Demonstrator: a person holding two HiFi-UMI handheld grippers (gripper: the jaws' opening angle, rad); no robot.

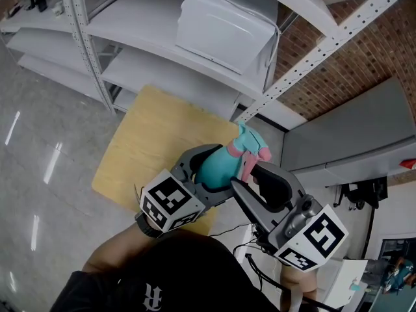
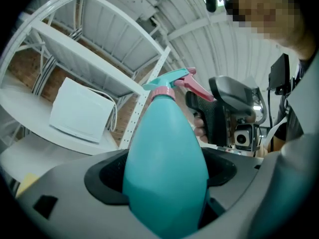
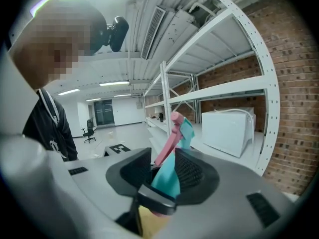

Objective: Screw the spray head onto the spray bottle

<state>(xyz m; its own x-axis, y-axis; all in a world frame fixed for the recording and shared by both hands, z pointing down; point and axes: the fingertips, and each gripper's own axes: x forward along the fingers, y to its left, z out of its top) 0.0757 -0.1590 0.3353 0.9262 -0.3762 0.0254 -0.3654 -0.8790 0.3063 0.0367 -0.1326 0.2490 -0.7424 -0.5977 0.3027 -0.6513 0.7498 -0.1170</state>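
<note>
A teal spray bottle (image 1: 216,166) lies nearly level between the jaws of my left gripper (image 1: 207,171), which is shut on its body. In the left gripper view the bottle (image 2: 167,166) fills the gap between the jaws, and its pink collar (image 2: 162,91) points away. The teal spray head (image 1: 249,142) with a pink trigger (image 1: 247,166) sits on the bottle's neck. My right gripper (image 1: 252,177) comes in from the right and is shut on the spray head (image 3: 173,156), with the pink trigger (image 3: 168,142) sticking out past its pads.
A light wooden tabletop (image 1: 146,151) lies below the grippers. Behind it stands a white shelving rack (image 1: 140,64) with a white box (image 1: 224,25) on a shelf. A brick wall (image 1: 364,57) and a grey cabinet (image 1: 354,132) are at the right.
</note>
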